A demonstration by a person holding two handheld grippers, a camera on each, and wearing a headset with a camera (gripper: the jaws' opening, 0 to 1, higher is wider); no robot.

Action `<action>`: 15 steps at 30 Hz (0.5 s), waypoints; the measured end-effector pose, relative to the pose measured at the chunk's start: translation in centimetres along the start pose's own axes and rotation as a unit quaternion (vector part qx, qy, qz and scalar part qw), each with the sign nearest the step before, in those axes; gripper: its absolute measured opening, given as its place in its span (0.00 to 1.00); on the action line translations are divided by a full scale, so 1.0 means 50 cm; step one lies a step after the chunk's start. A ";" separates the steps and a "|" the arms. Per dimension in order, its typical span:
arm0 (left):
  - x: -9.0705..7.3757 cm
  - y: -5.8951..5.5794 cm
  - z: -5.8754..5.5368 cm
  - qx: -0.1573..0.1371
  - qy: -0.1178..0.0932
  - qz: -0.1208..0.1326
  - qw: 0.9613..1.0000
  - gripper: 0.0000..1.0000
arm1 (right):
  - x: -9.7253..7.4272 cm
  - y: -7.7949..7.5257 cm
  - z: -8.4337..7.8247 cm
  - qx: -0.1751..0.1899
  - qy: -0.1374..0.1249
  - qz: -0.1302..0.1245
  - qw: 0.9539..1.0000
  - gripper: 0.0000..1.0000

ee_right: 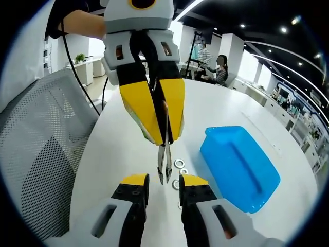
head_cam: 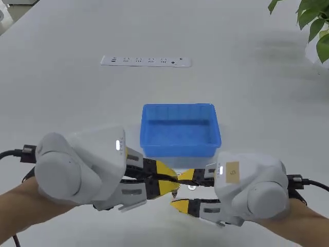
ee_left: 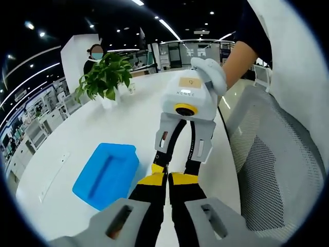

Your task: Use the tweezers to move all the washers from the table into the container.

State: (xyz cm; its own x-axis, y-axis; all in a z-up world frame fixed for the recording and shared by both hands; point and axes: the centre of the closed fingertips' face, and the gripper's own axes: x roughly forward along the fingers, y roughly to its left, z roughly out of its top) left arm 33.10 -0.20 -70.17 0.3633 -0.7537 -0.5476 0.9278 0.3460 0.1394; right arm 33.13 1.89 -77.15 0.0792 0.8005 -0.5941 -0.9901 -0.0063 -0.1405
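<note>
My left gripper (head_cam: 172, 186) is shut on a pair of thin metal tweezers (ee_right: 164, 164). In the right gripper view the left gripper (ee_right: 162, 140) comes down from the top, and the tweezer tips hang just above the white table. A few small metal washers (ee_right: 179, 163) lie beside the tips, between them and the blue container (ee_right: 239, 167). One washer (head_cam: 192, 187) shows between the two grippers. My right gripper (ee_right: 164, 180) faces the left one, open, its yellow tips on either side of the tweezer tips. The container (head_cam: 180, 128) stands just beyond both grippers and looks empty.
A white power strip (head_cam: 146, 61) lies far back on the table. A potted plant (head_cam: 313, 25) stands at the far right corner. A grey mesh chair (ee_right: 41, 149) is at the near table edge. People sit at desks in the background.
</note>
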 end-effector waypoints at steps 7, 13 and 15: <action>0.017 0.020 0.005 0.001 -0.005 0.001 1.000 0.05 | 0.000 -0.005 -0.012 0.010 0.003 -0.003 1.000 0.26; 0.025 0.021 -0.005 0.001 0.003 -0.007 1.000 0.05 | -0.004 -0.012 -0.016 0.016 0.001 -0.009 1.000 0.26; 0.026 0.022 -0.007 0.000 0.003 -0.008 1.000 0.05 | -0.005 -0.015 -0.021 0.019 0.001 -0.011 1.000 0.26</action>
State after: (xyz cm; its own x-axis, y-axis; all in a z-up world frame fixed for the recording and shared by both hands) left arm 34.56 -0.58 -71.02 0.3478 -0.7555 -0.5552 0.9336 0.3336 0.1309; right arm 33.98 1.09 -77.72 0.1014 0.7984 -0.5936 -0.9918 0.0345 -0.1231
